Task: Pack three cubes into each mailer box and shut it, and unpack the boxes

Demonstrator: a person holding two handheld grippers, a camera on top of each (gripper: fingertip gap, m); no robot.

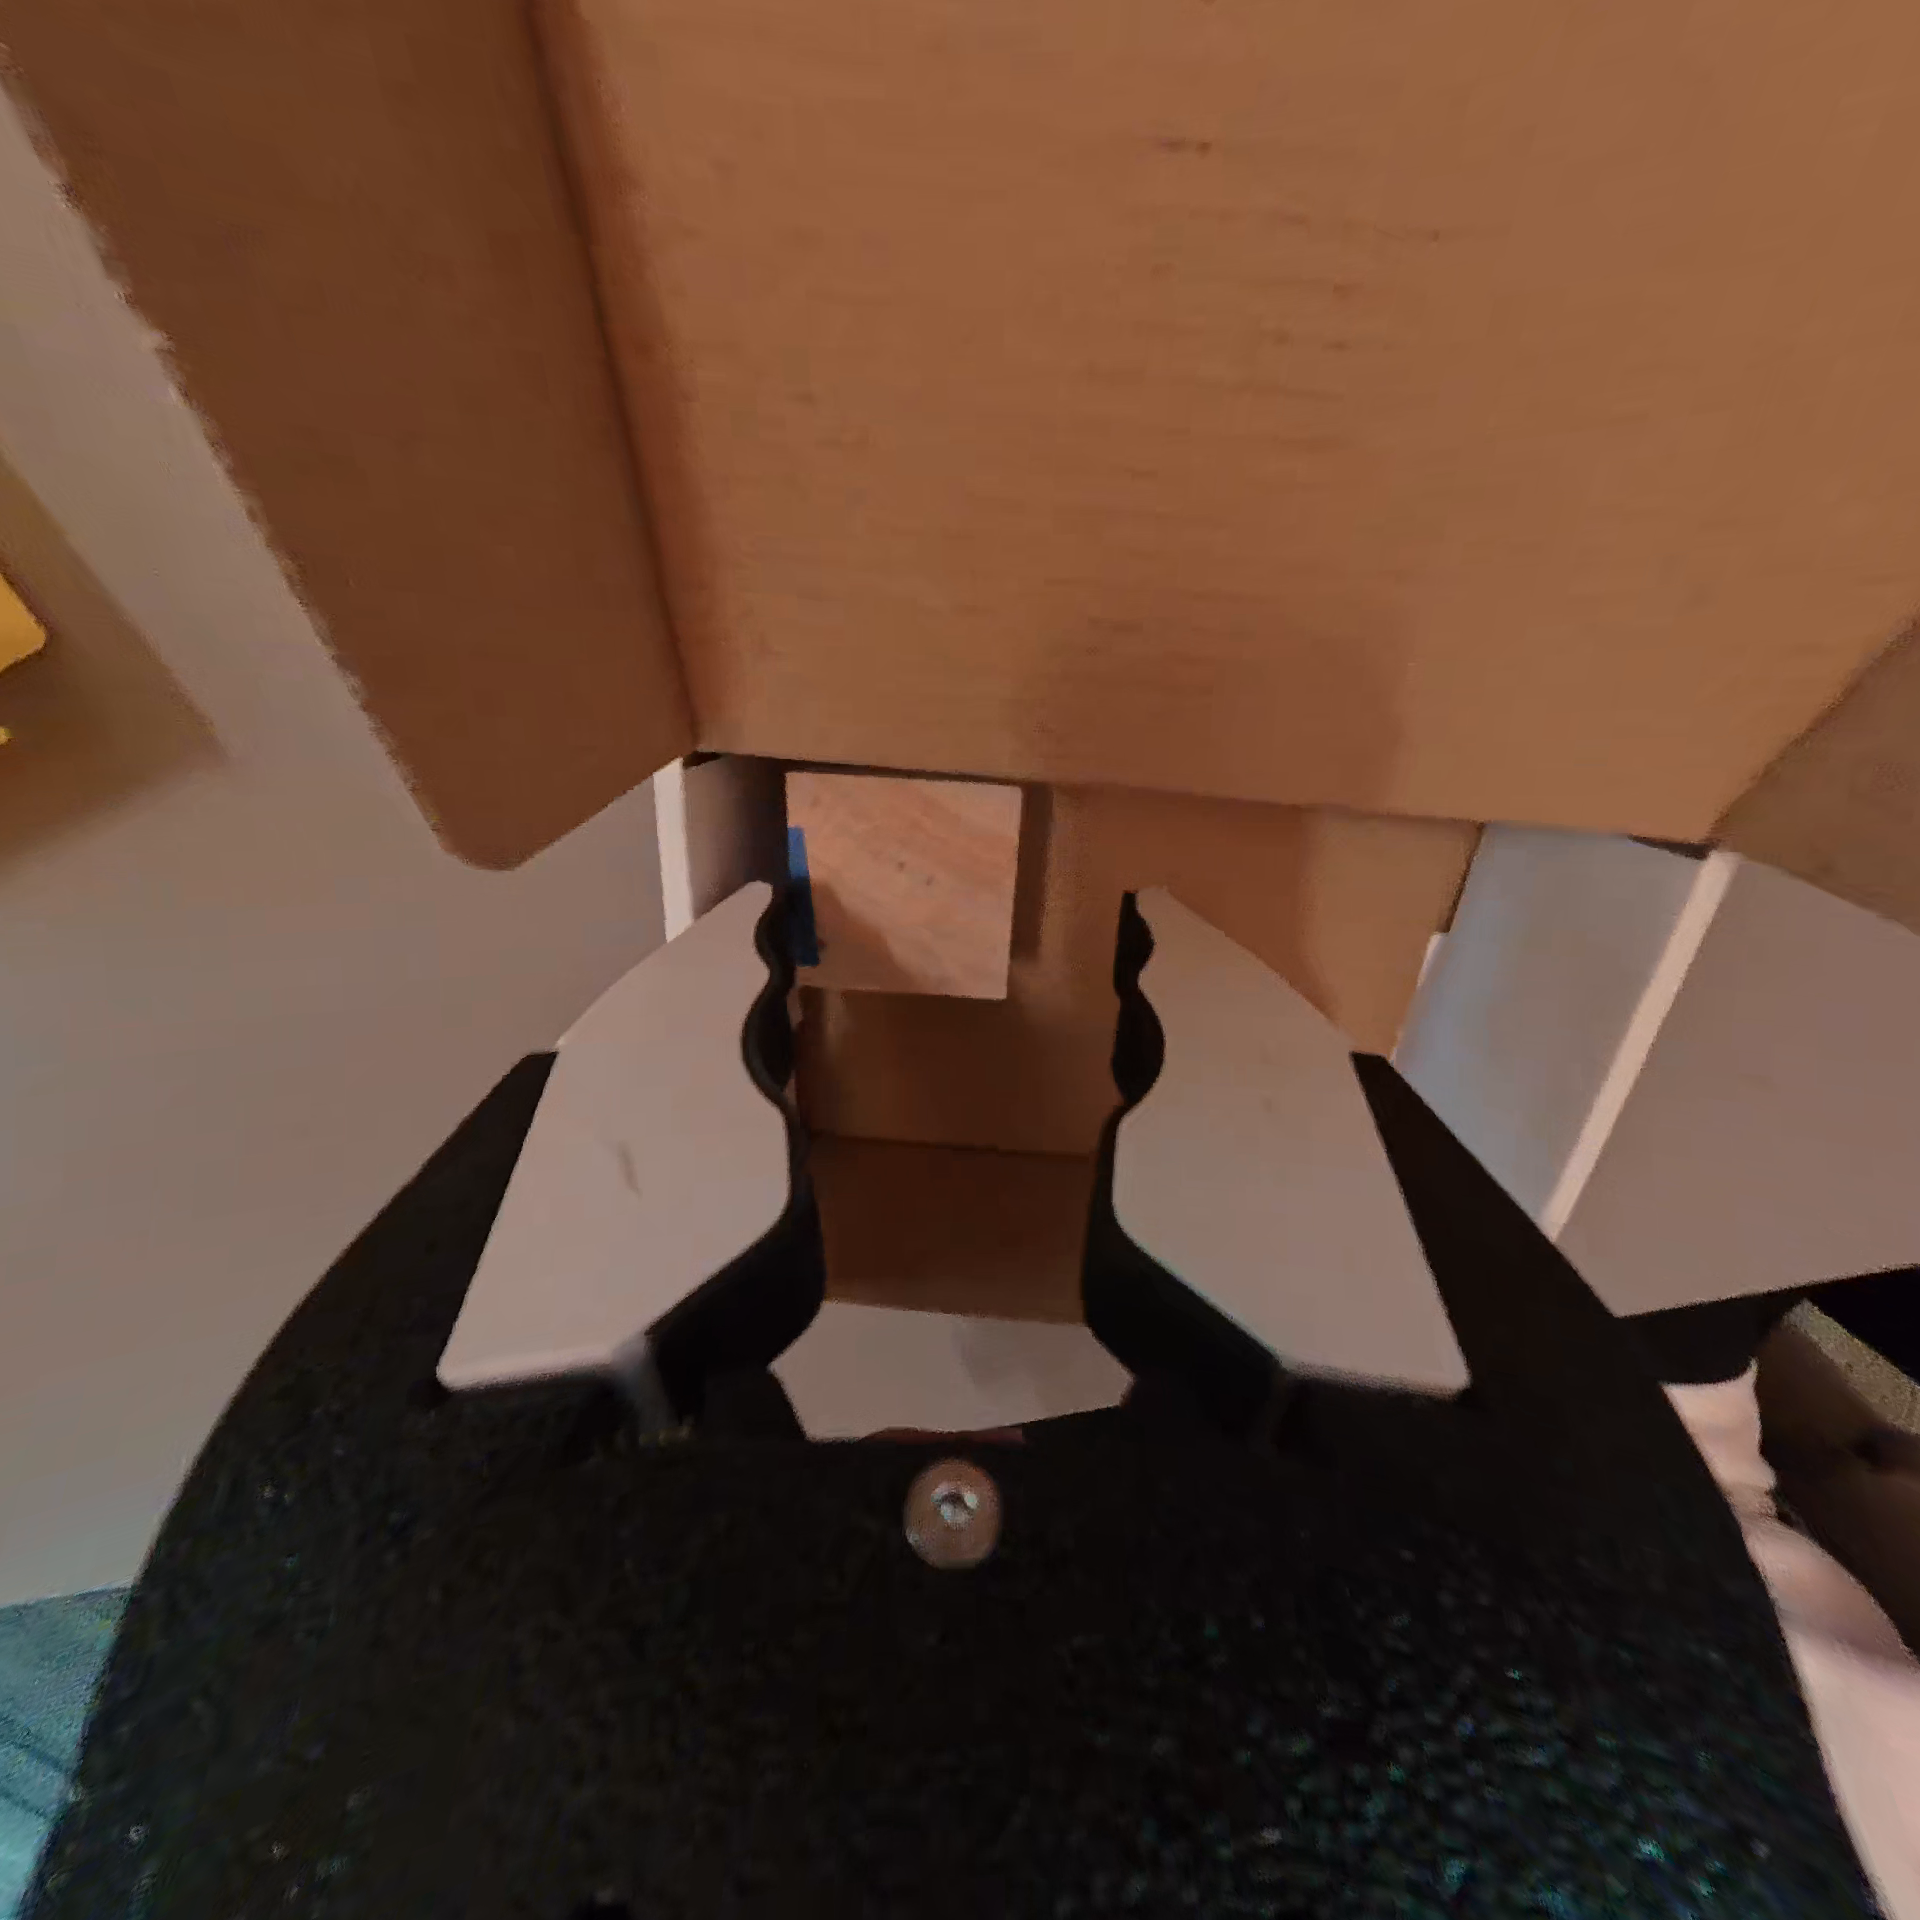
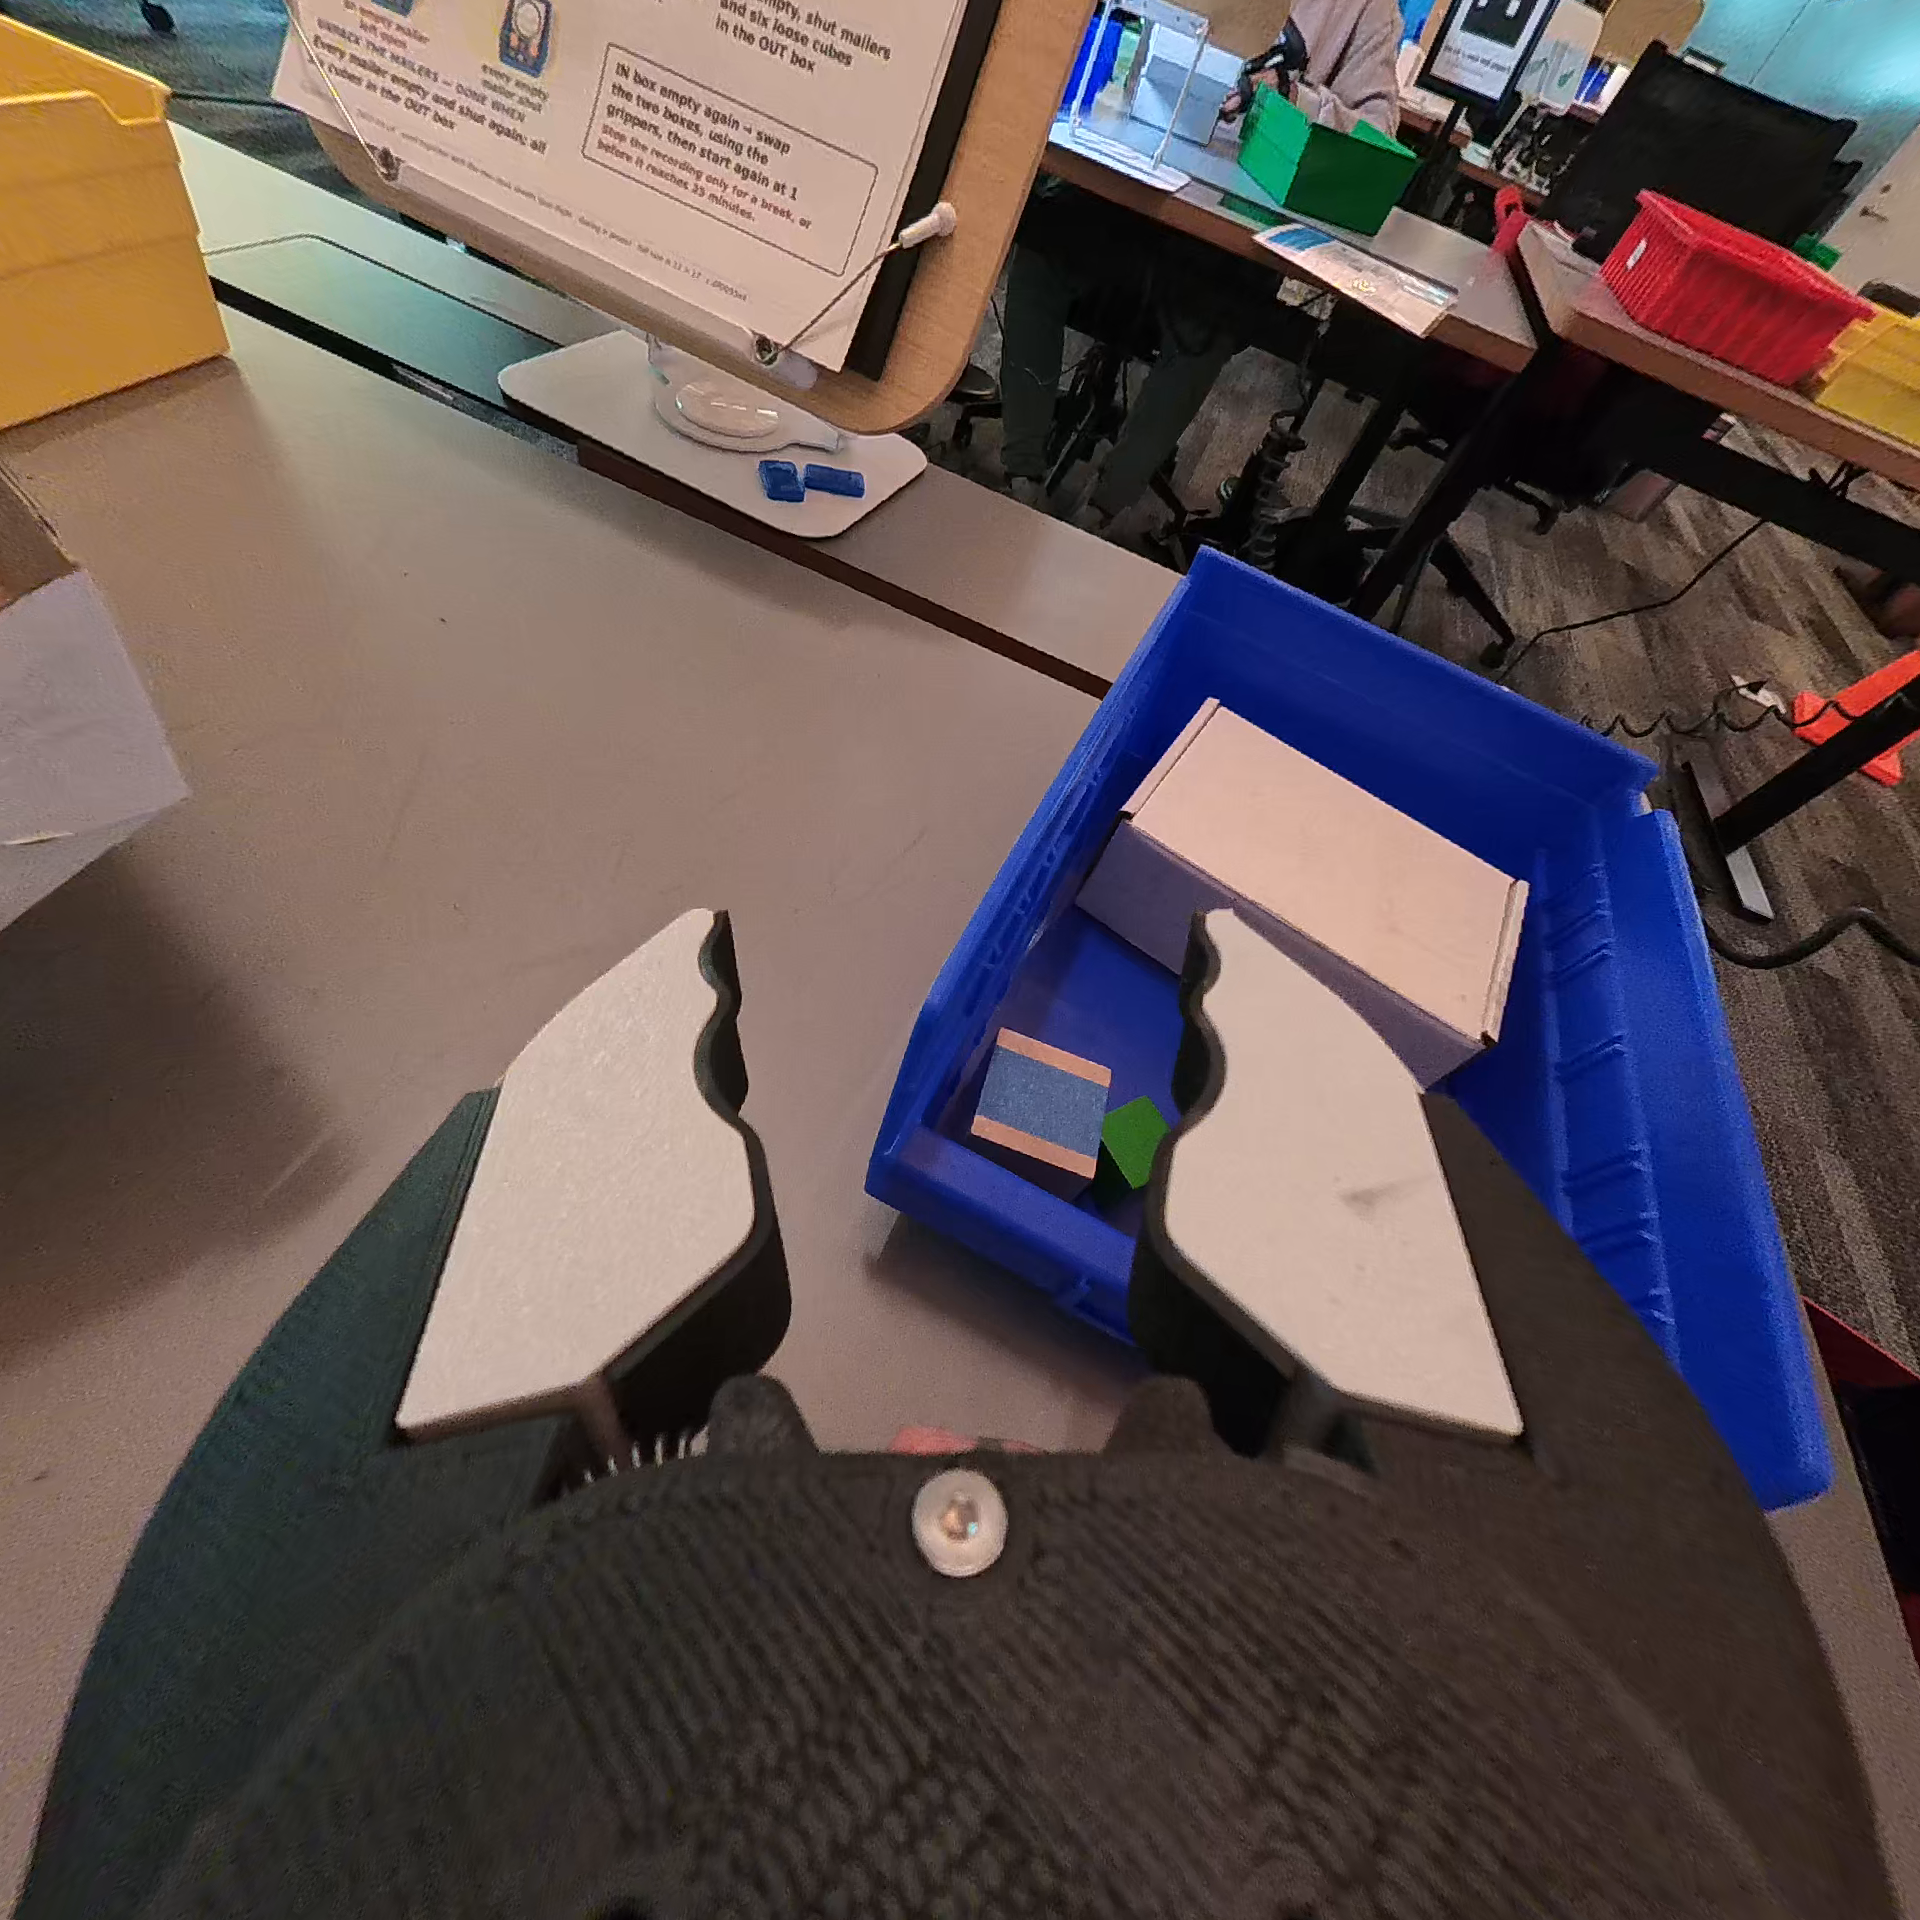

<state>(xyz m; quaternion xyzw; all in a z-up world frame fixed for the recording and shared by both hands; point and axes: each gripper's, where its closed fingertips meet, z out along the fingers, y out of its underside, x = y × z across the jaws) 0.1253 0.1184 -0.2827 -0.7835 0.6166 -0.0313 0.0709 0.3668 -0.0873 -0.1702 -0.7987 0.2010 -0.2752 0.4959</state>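
Grey table (image 2: 436, 748); carpeted workroom behind

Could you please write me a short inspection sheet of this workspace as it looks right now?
Surface: grey table, mostly bare.
Job's things: open mailer box, lid raised, with a wooden cube inside; blue bin holding a shut white mailer box, a blue-taped cube and a green cube.
Clutter: instruction board on a stand; two small blue pieces on its base; yellow bin.
Grippers: left gripper reaches into the open box, jaws apart, empty; right gripper above the table beside the bin, jaws apart, empty.
Cables: black cable on the carpet.
Surroundings: other tables with red basket and green box.
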